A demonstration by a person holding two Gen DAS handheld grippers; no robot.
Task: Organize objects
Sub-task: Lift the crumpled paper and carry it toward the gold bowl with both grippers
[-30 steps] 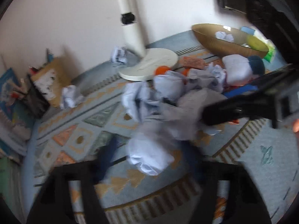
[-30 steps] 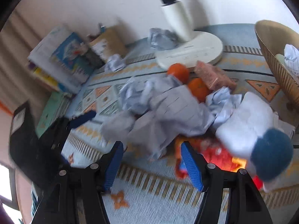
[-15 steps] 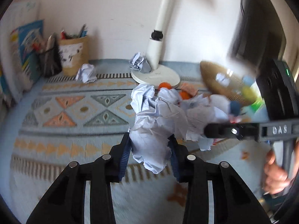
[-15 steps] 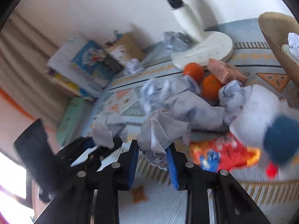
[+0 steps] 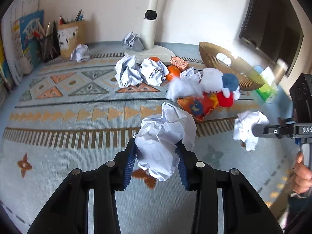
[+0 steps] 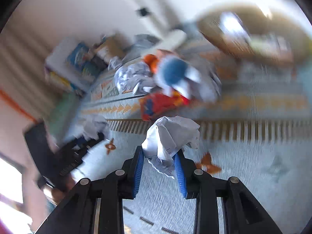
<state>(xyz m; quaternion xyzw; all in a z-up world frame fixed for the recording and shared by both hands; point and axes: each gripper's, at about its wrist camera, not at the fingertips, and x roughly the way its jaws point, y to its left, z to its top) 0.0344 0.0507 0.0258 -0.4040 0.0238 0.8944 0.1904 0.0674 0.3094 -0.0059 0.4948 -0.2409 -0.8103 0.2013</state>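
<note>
Paper cleared from a cluttered worktop

Each hand-held gripper, left (image 5: pixel 157 152) and right (image 6: pixel 159 160), pinches a crumpled paper ball (image 5: pixel 162 136), lifted clear of the patterned mat (image 5: pixel 58 101), seemingly for disposal; toys and oranges (image 5: pixel 173 71) remain at one o'clock.

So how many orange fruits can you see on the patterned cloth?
2. One round orange fruit lies by the white lamp base; the other beside the crumpled white paper. More may be hidden.
</note>
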